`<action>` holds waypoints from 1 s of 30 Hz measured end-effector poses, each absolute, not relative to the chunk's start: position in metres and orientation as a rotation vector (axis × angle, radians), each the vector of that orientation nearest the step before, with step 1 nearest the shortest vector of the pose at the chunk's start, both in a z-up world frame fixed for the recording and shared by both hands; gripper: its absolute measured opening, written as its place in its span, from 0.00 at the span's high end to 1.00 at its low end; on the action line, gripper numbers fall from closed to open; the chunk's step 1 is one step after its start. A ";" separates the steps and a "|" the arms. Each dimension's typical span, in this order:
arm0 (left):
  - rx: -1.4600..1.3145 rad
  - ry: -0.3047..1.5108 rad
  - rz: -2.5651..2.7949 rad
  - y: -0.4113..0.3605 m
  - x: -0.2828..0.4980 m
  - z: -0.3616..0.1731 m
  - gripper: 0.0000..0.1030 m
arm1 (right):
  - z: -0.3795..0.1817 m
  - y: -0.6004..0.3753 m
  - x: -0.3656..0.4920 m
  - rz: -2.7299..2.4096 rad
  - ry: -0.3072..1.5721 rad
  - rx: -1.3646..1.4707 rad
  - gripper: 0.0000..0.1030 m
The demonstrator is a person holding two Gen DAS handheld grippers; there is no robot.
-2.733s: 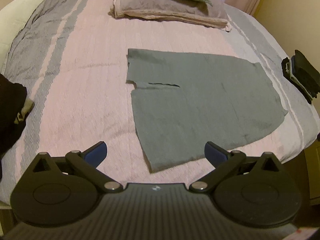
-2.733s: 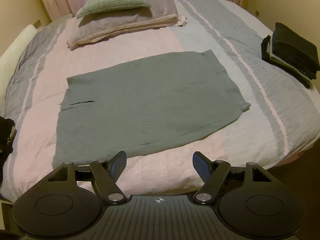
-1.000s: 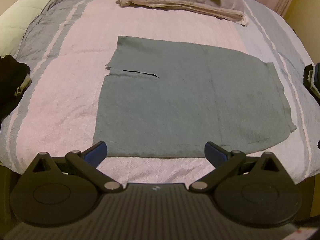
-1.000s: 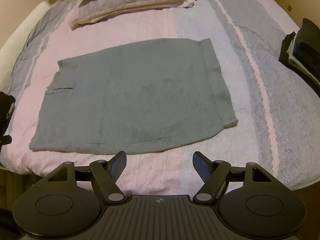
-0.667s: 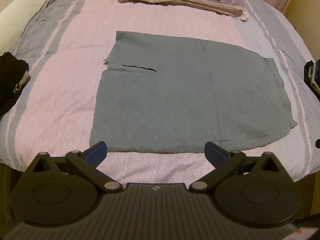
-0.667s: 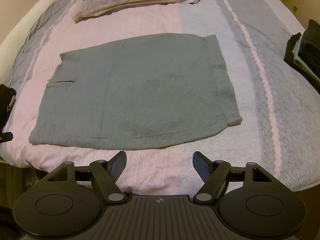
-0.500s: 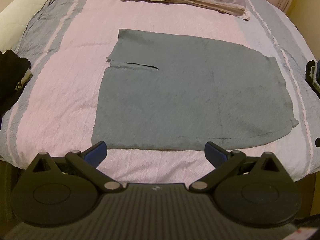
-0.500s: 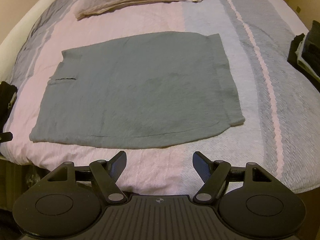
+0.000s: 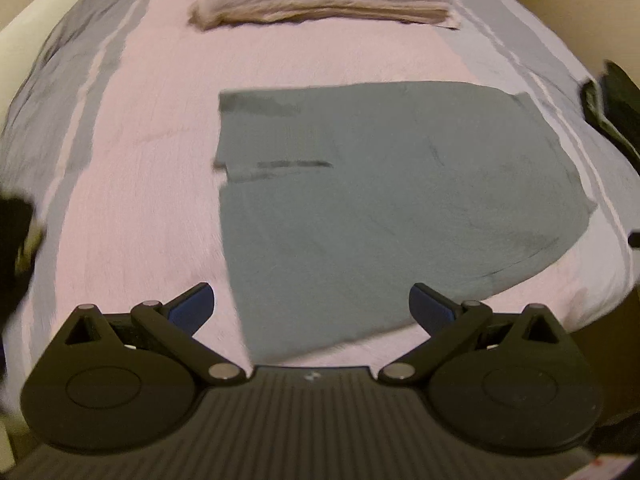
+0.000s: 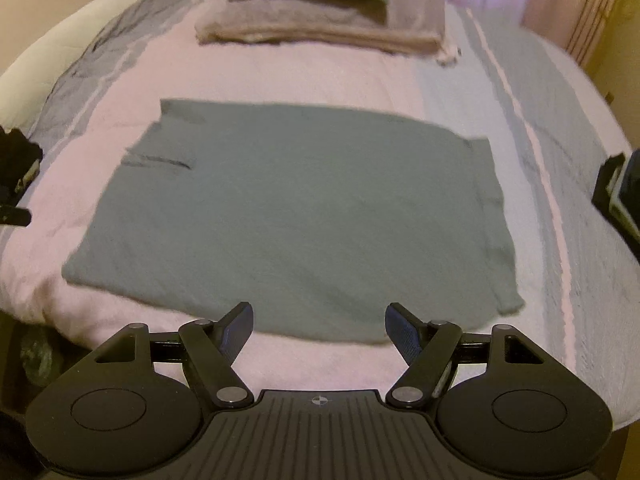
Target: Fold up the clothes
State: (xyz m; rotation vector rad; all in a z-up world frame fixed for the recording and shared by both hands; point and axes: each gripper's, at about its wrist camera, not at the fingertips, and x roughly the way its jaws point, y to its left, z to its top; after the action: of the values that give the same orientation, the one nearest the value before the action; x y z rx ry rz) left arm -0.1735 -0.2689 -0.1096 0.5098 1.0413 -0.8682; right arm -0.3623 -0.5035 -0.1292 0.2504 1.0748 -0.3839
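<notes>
Grey-green knit fabric is lying spread flat in the middle of the bed: this garment (image 9: 384, 208) is the piece being worked on, and it is resting on the pink band of a striped bedspread (image 9: 152, 128), with its near edge close to the foot of the mattress. It is already looking like a rough rectangle, with a short flap and a dark slit showing at its left side, so I am judging that the sleeves or sides are tucked in and that at least 1 further fold, across or lengthwise, is remaining before it can be stacked.

A pile of dark folded clothes (image 10: 620, 196) is sitting at the right edge of the bed, which suggests that part of the laundry is done. A dark heap (image 9: 16, 232) is lying at the left edge, probably waiting its turn; blur is hiding what it is.

The left gripper (image 9: 312, 304) is hanging over the garment's near left corner with its blue-padded jaws spread wide and nothing between them. The right gripper (image 10: 319, 322) is hovering just above the near edge, jaws likewise apart and gripping nothing. Neither is touching the cloth.

Pillows (image 10: 320, 20) are lying stacked at the head of the bed.

No brand, label or readable writing is showing anywhere; each gripper body is carrying only a small round mark, too tiny to read.
</notes>
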 end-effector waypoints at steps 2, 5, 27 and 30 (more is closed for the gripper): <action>0.546 1.002 -0.952 -0.260 -0.142 -0.113 0.01 | -0.133 -0.470 -0.346 -0.412 1.054 0.235 0.32; 0.624 0.953 -1.060 -0.248 -0.103 -0.116 0.01 | -0.135 -0.417 -0.323 -0.446 1.044 0.236 0.32; 1.168 0.485 -1.436 -0.239 0.000 -0.193 0.01 | -0.255 -0.203 -0.205 -0.065 1.059 -0.145 0.57; 1.204 0.415 -1.512 -0.246 0.017 -0.220 0.01 | -0.285 -0.188 -0.186 -0.070 1.077 -0.229 0.57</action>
State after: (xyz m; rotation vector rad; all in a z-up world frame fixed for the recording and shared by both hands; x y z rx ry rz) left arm 0.0171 -0.2459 -0.2199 1.2041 0.4147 -1.5121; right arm -0.1863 -0.1880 -0.2855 -0.2286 1.0771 -0.0700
